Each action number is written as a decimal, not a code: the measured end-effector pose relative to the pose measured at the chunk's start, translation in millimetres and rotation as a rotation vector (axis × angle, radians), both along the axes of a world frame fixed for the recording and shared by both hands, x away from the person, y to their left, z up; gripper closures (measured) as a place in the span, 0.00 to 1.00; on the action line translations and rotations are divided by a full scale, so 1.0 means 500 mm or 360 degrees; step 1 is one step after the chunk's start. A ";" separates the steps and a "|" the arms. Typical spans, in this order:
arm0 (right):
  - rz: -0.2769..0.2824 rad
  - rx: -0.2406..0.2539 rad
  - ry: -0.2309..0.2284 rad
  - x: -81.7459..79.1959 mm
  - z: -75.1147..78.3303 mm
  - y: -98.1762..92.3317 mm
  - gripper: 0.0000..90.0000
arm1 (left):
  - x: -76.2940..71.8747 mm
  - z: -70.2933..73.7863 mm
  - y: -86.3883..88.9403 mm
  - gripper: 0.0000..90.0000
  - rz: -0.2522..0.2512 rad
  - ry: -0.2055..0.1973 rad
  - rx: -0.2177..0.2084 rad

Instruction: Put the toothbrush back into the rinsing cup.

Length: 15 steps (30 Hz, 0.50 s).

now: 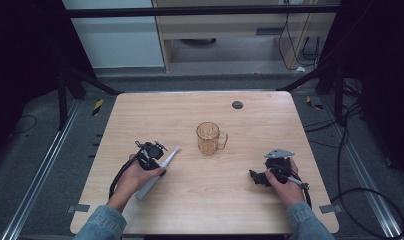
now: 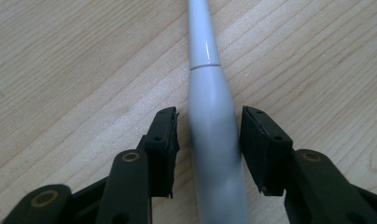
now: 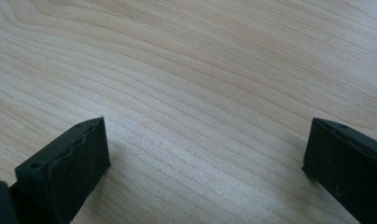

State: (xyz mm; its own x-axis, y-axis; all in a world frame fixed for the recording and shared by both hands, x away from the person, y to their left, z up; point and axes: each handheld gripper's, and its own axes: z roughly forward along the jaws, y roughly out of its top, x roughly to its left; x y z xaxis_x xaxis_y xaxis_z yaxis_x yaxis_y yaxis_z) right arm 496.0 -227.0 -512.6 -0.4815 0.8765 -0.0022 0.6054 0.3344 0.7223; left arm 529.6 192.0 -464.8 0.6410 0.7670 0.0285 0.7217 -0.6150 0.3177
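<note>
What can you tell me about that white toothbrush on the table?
The toothbrush looks like an electric one: a thick, smooth, pale grey-white handle, then a seam and a thinner glossy neck. In the high view its small head points toward the amber mug, without touching it. It lies flat on the wooden table, slanted. The left gripper has a black jaw on each side of the handle; a thin gap shows on the left side, and the right side looks nearly touching, so it is not clearly squeezed yet.
</note>
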 end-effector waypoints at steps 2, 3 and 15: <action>-0.0001 0.0003 0.0003 0.000 0.000 0.000 0.00 | 0.001 -0.002 0.001 0.63 0.0004 0.0005 -0.0006; -0.0003 0.0002 0.0003 0.000 0.000 0.000 0.00 | 0.002 -0.003 0.001 0.63 -0.0004 0.0002 -0.0007; -0.0001 0.0003 0.0003 0.000 0.000 0.000 0.00 | 0.002 -0.005 0.003 0.70 0.0007 0.0001 -0.0041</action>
State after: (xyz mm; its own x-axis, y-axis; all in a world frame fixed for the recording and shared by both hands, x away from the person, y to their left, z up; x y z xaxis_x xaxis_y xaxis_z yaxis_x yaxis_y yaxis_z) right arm 495.9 -226.9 -512.3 -0.4810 0.8767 0.0007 0.6071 0.3325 0.7217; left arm 530.4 193.5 -467.1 0.6375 0.7704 0.0084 0.7248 -0.6034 0.3326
